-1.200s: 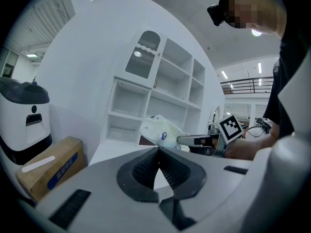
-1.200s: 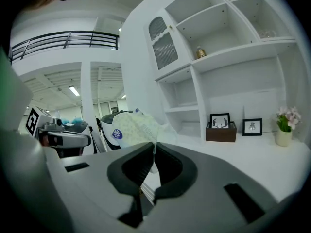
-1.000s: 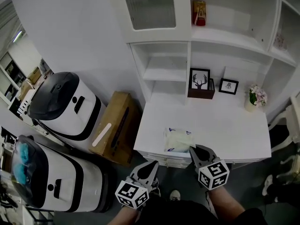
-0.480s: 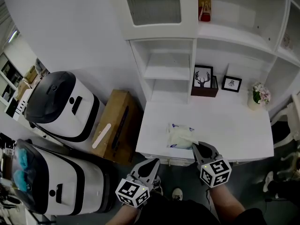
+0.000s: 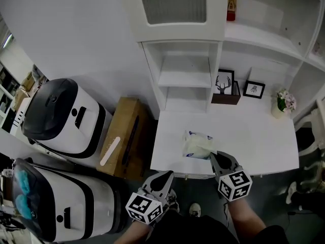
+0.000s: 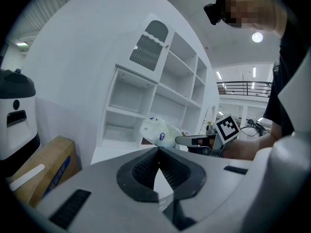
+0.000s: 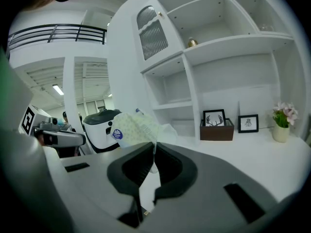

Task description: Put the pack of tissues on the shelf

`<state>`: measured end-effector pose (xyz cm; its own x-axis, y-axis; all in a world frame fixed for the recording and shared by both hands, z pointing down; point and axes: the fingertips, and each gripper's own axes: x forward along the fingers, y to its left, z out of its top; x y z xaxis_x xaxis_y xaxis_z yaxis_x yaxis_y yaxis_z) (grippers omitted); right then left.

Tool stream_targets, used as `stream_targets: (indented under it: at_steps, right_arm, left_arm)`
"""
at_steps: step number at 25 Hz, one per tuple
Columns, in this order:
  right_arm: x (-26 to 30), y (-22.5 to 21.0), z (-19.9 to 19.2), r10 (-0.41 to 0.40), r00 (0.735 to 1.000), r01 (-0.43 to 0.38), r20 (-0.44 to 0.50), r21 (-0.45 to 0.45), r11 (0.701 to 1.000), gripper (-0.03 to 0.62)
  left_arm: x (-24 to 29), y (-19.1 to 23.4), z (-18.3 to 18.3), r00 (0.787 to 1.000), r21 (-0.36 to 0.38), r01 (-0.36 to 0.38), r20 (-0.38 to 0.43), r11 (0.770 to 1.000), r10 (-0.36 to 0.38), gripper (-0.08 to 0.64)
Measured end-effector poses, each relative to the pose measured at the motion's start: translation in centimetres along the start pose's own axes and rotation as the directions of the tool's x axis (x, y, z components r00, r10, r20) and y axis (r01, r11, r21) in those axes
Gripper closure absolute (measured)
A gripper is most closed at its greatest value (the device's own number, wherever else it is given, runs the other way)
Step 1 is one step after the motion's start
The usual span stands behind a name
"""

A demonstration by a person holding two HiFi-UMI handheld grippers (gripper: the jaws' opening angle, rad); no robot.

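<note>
While the left gripper [image 5: 163, 177] hangs below the desk's front edge, jaws pressed together on nothing, the work is on the other side.

- Pack of tissues [image 5: 198, 145]: just ahead of the right gripper [image 5: 217, 157] and slightly to its left, tilted and crumpled at the held end.
- Right gripper: jaws closed on the pack's near edge, with wrapper film nipped between them. The bulk of the pack stands out beyond the tips.

Change:
- A second ago the pack lay flat near the front edge of the white desktop [image 5: 254, 136], with the right tips at its near right corner. Half a second ago it was much the same.
- Now it sits further in from that edge, and the left gripper view shows it clear of the surface.
- The left gripper has barely shifted.
- The head view has drawn in toward the furniture.

Meaning:
- The grasp looks made and the lift begun, so the carry is what remains.
- The open shelf [image 5: 185, 79] lies well ahead of the right gripper, higher and a little to its left.
- The hold is on a thin edge only, so the pack may swing or slip on the way up.
</note>
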<state>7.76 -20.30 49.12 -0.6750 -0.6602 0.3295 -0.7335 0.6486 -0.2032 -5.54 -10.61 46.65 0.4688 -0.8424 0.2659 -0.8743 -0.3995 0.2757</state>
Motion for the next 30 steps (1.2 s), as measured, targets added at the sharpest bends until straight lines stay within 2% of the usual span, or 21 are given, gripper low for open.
stream_targets:
  at_steps: [20,30]
  right_arm:
    - [5.2,1.0,0.8,-0.105,0.994,0.105,-0.016,0.014,0.994,0.584]
    - [10.2,1.6,0.8,-0.152,0.988,0.153,-0.038,0.022,0.988,0.584]
  left_arm:
    - [1.6,6.1,1.6,0.994,-0.004,0.111,-0.018,0.994,-0.111,0.555]
    - [1.3,11.2,1.7,0.990,-0.018,0.134,-0.046,0.991,-0.134,0.555]
